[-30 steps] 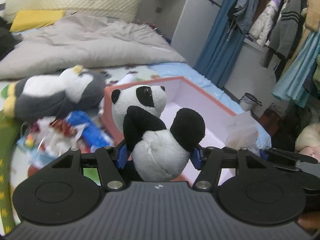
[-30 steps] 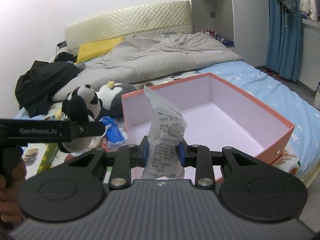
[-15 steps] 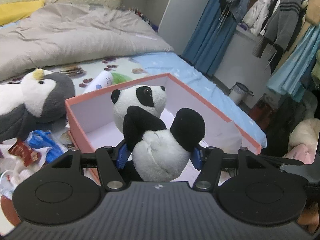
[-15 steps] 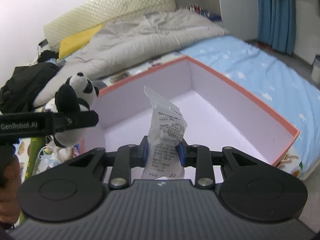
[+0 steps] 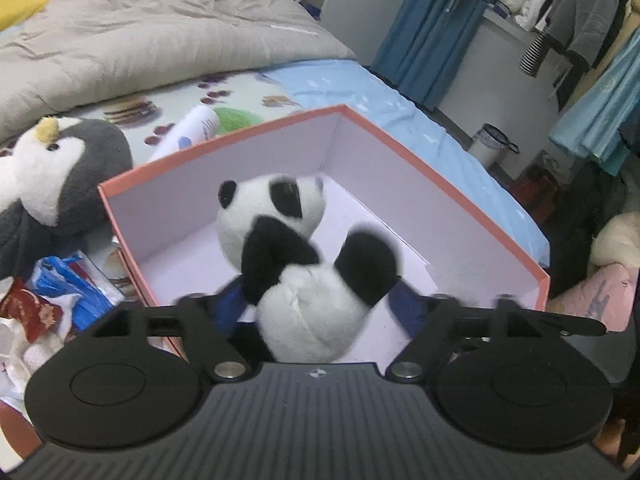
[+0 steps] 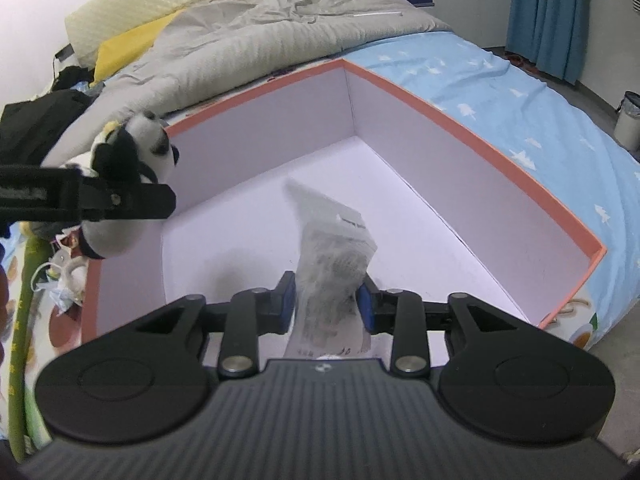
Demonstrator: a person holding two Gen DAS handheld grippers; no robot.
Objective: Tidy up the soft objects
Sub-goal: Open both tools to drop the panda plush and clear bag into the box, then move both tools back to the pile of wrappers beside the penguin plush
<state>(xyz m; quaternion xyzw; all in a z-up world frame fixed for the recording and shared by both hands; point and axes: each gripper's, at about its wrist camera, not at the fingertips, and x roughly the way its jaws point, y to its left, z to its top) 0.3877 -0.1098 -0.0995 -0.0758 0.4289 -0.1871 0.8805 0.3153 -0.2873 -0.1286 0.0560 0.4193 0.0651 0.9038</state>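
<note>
Jointly, the two wrist views cover different sides of the orange box (image 5: 440, 184).

Left wrist view, lower centre: the left gripper (image 5: 316, 308) stands with its blue pads spread wide. The panda plush (image 5: 296, 272) sits between them; the picture is blurred here, so pad contact cannot be confirmed. The panda hangs over the near-left part of the box interior.

Right wrist view, lower centre: the right gripper (image 6: 326, 306) has its blue pads drawn narrow, pinching a white plastic packet (image 6: 330, 264) on both sides. The packet stands upright over the box (image 6: 460, 128) floor. Dark print covers the packet; it is too blurred to read.

Only the right wrist view shows the left gripper (image 6: 120, 196) from the side, at the left of the frame, with the panda plush (image 6: 132, 160) above the box's left wall. Pale lettering on its black arm is illegible.

Only the left wrist view shows:
1. Snack wrappers (image 5: 56, 296), lower left, just beside the box.
2. A grey penguin plush (image 5: 60, 168), left, near the box's far-left corner.
3. A white tube (image 5: 192, 128), behind the box rim.
4. Hanging clothes (image 5: 580, 20), upper right.

Both views show the grey duvet (image 5: 160, 40) across the top of the frame. The right wrist view adds a yellow pillow (image 6: 128, 44) at upper left.
</note>
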